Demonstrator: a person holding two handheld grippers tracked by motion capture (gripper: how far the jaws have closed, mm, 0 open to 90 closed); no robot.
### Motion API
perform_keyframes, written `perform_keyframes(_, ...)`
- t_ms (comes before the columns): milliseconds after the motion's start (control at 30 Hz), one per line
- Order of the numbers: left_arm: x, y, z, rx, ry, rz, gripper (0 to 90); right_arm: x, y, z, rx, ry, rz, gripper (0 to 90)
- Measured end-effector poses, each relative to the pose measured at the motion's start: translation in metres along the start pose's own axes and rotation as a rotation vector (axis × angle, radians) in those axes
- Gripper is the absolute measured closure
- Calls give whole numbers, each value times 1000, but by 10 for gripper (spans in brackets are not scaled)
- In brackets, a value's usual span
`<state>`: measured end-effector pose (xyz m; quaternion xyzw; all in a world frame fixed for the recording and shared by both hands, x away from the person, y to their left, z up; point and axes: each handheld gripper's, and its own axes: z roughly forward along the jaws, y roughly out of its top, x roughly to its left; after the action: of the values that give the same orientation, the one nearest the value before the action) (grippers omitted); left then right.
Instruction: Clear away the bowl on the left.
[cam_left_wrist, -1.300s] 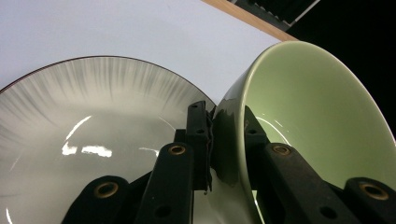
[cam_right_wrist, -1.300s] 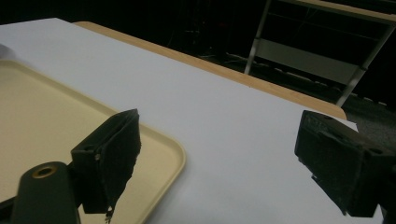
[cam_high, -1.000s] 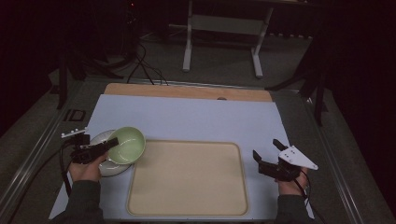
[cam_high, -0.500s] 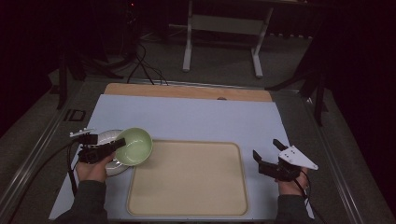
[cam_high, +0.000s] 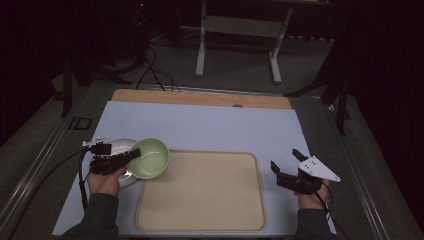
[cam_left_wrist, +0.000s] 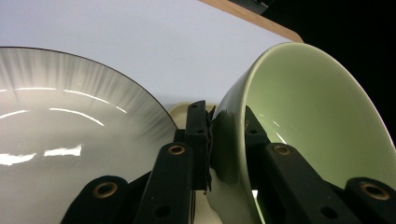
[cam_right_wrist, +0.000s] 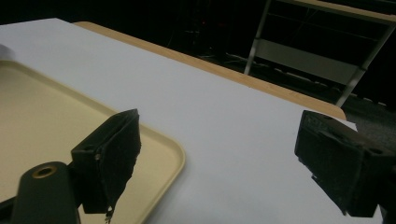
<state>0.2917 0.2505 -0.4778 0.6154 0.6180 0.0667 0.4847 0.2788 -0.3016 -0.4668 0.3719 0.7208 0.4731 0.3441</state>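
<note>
Table (cam_high: 210, 125) with a pale blue-white cover fills the middle of the high view, a strip of bare wood showing along its far edge. Near the person, in the centre, lies a broad tan tray (cam_high: 200, 192) with rounded corners, nothing on it. To the left of the tray sits a shiny grey plate (cam_high: 120, 147) with a dark rim; in the left gripper view the plate (cam_left_wrist: 60, 140) spreads wide on the left side, just under and beside the jaws.

A pale green bowl (cam_high: 149, 158) is tilted, its open side turned up and toward the far right, over the plate's right edge and just at the tray's left edge. In the left gripper view the bowl (cam_left_wrist: 308, 121) stands on its side, the hollow facing right.

The left gripper (cam_high: 125, 157), held in the person's left hand (cam_high: 106, 181), is clamped on the bowl's rim: one jaw presses the outside of the wall, the other the inside, as the left gripper view (cam_left_wrist: 224, 140) plainly shows.

The right gripper (cam_high: 289, 169) rests at the right of the tray, well apart from the bowl, held in the right hand (cam_high: 311, 199). Its jaws stand wide apart with nothing between them, and in the right gripper view (cam_right_wrist: 219, 158) only the table cover and the tray's corner (cam_right_wrist: 159, 154) lie between them.
</note>
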Motion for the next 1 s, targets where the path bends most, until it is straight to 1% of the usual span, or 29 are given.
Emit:
perform_keyframes(600,-7,-2,6,9,-12,6,799,0,0,0,0,0,-1,138)
perform_keyframes(800,-10,-3,10,19,-16,16,799,0,0,0,0,0,-1,138)
perform_keyframes(1000,-13,-4,13,25,-30,18,798,0,0,0,0,1,-1,138)
